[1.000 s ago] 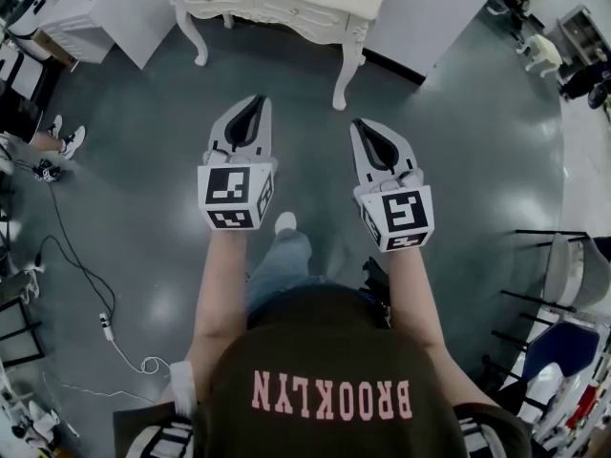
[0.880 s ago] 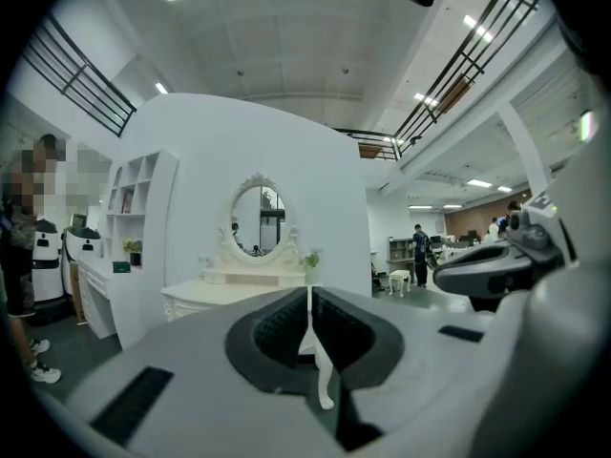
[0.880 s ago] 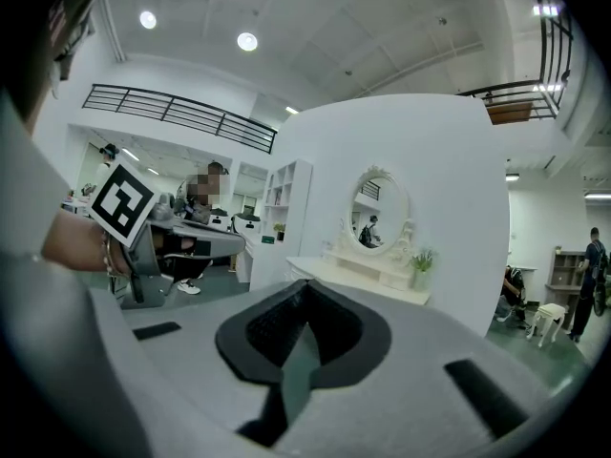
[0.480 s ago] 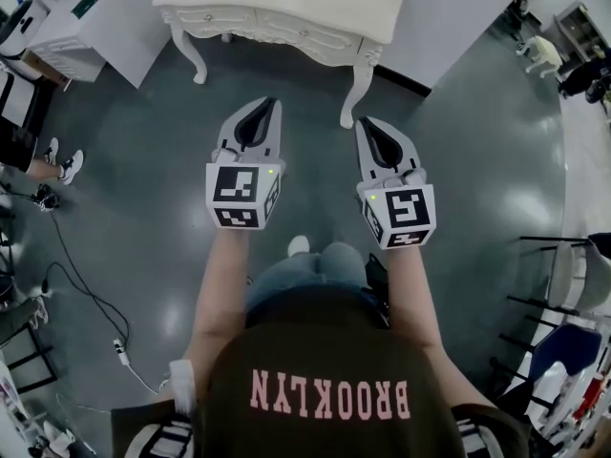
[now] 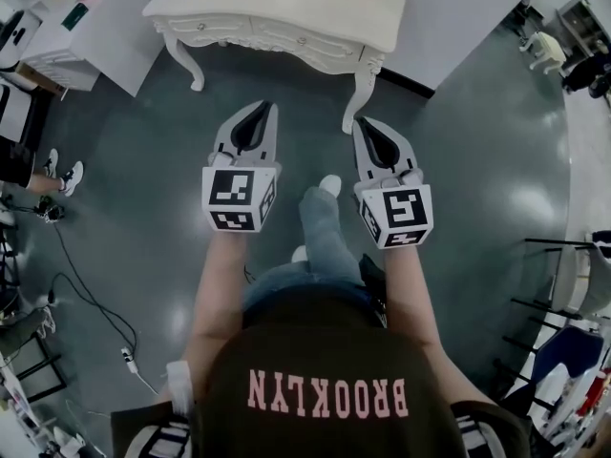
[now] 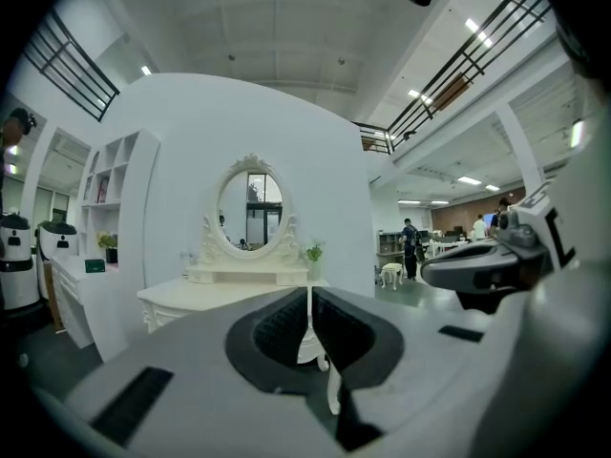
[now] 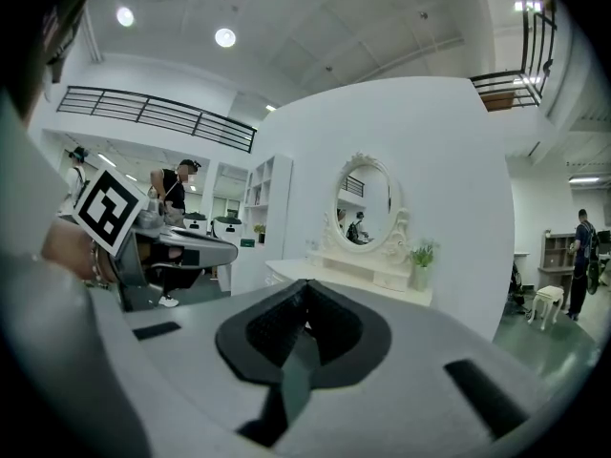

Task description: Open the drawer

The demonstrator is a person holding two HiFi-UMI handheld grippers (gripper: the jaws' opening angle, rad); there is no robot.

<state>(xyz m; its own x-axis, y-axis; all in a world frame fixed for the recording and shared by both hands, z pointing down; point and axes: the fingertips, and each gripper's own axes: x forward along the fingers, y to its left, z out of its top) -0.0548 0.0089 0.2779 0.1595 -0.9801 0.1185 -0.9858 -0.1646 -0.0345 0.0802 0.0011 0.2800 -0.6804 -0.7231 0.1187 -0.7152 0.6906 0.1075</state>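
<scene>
A white carved dressing table [image 5: 286,3] stands ahead at the top of the head view, its drawer fronts [image 5: 277,36] facing me, all shut. My left gripper [image 5: 264,108] and right gripper [image 5: 360,122] are held side by side in the air over the grey floor, short of the table's front legs. Both are shut with nothing between the jaws. In the left gripper view the table [image 6: 205,294] and its oval mirror [image 6: 250,208] lie beyond the left gripper [image 6: 308,294]. The right gripper view shows the same table [image 7: 353,277] past the right gripper [image 7: 304,289].
White shelving [image 5: 86,17] stands left of the table and a white wall [image 5: 458,8] to its right. Cables [image 5: 86,284] trail over the floor at the left, near a person's shoes [image 5: 62,175]. Black-framed chairs [image 5: 573,275] are at the right. A small plant [image 6: 313,254] sits on the tabletop.
Both grippers have moved forward together toward the dressing table, which now shows lower and larger in the head view. My leg has stepped forward between them. The jaws stayed shut.
</scene>
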